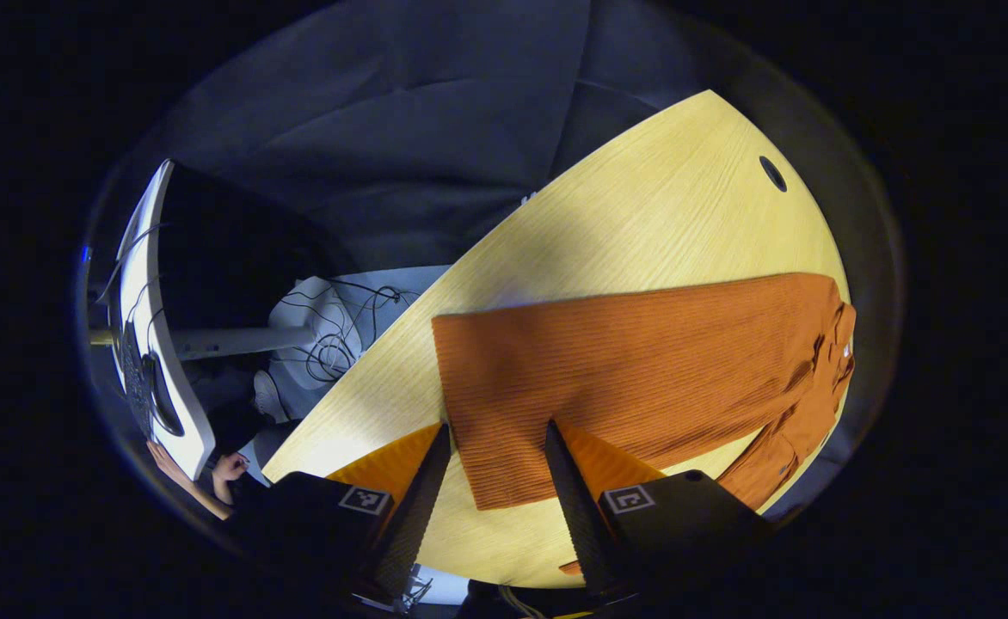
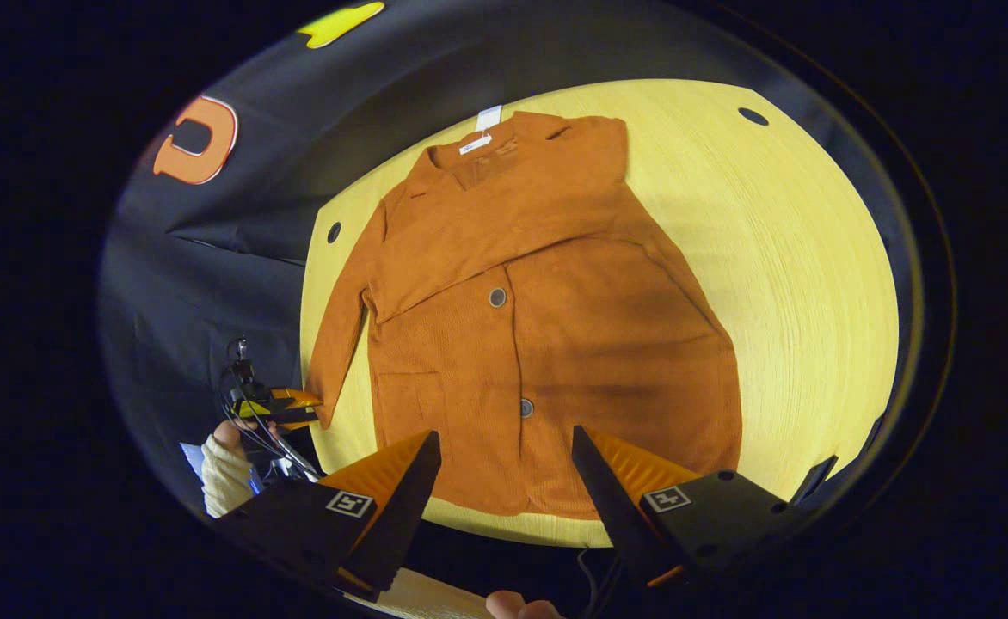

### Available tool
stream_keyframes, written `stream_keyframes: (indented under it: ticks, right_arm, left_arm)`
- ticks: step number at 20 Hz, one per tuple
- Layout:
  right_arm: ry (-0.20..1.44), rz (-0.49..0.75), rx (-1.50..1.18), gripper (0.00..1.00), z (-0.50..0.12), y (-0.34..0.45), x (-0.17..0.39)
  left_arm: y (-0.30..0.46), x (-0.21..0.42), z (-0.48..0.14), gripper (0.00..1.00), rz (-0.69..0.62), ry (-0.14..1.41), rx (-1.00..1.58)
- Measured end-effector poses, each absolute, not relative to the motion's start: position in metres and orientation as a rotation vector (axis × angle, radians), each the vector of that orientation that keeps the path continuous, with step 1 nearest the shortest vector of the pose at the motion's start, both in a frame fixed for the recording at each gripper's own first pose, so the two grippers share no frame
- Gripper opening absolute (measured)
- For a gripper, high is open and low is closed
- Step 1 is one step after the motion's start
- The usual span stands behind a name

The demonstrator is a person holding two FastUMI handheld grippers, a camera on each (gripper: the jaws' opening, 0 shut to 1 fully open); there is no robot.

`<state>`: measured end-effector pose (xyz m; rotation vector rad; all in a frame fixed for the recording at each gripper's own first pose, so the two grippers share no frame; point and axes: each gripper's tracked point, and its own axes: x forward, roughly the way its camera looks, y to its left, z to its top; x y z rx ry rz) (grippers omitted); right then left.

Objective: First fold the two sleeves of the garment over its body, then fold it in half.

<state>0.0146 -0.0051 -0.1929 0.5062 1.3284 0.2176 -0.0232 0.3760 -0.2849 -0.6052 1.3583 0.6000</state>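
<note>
Dark cloth walls close in a pale wooden table (image 2: 814,284) on which an orange garment (image 2: 547,344) lies flat, buttons up.

From the right gripper view, the right gripper (image 2: 507,481) hangs above the table's near edge with its jaws spread wide and nothing between them; neither finger touches the fabric. Just ahead of the fingers lies the garment's hem, the body runs away from them, and the collar sits at the far end. One sleeve (image 2: 504,232) is folded across the chest, slanting from the far right shoulder towards the near left. The other sleeve (image 2: 341,327) lies straight along the left edge of the body, its cuff near the table's edge. Just beyond that cuff, off the table, is the left gripper (image 2: 285,406), with a hand (image 2: 230,434) in a pale sleeve under it.

From the left gripper view, the left gripper (image 1: 497,468) is likewise wide apart and holds nothing. The garment (image 1: 642,378) spreads ahead of and to the right of its fingers, with the hem nearest them and the collar far right.
</note>
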Motion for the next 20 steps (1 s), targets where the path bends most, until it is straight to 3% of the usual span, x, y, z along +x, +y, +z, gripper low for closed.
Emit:
stream_keyframes:
  ticks: [3, 4, 5, 6, 9, 10, 11, 12, 14, 16, 20]
  right_arm:
    - [1.327, 0.193, 0.535, 0.94, -0.197, -0.018, 0.005]
    - [1.327, 0.188, 0.542, 0.98, -0.199, -0.020, 0.001]
    - [1.330, 0.186, 0.539, 0.94, -0.202, -0.023, -0.003]
    - [1.332, 0.179, 0.530, 0.98, -0.206, -0.027, -0.007]
    - [1.334, 0.167, 0.538, 0.98, -0.210, -0.032, -0.015]
    - [1.338, 0.168, 0.544, 0.94, -0.212, -0.033, -0.018]
    - [1.342, 0.167, 0.544, 0.98, -0.215, -0.035, -0.020]
    - [1.345, 0.160, 0.541, 0.98, -0.217, -0.040, -0.023]
    - [1.348, 0.150, 0.539, 0.98, -0.219, -0.047, -0.028]
    - [1.348, 0.152, 0.542, 0.94, -0.218, -0.053, -0.031]
    - [1.348, 0.152, 0.544, 0.97, -0.221, -0.061, -0.031]
  left_arm:
    - [0.376, -0.022, -0.286, 0.75, 0.609, 1.363, -0.615]
    - [0.377, -0.022, -0.287, 0.74, 0.612, 1.363, -0.615]
    - [0.377, -0.022, -0.287, 0.74, 0.612, 1.373, -0.616]
    - [0.376, -0.022, -0.288, 0.81, 0.614, 1.379, -0.621]
    - [0.374, -0.013, -0.287, 0.67, 0.594, 1.388, -0.631]
    - [0.371, -0.011, -0.290, 0.43, 0.585, 1.376, -0.647]
    - [0.369, -0.009, -0.289, 0.35, 0.570, 1.365, -0.664]
    - [0.368, -0.009, -0.287, 0.18, 0.565, 1.356, -0.685]
    - [0.368, -0.010, -0.288, 0.05, 0.589, 1.350, -0.698]
    - [0.368, -0.011, -0.284, 0.03, 0.599, 1.374, -0.651]
    - [0.356, 0.012, -0.255, 0.03, 0.576, 1.361, -0.555]
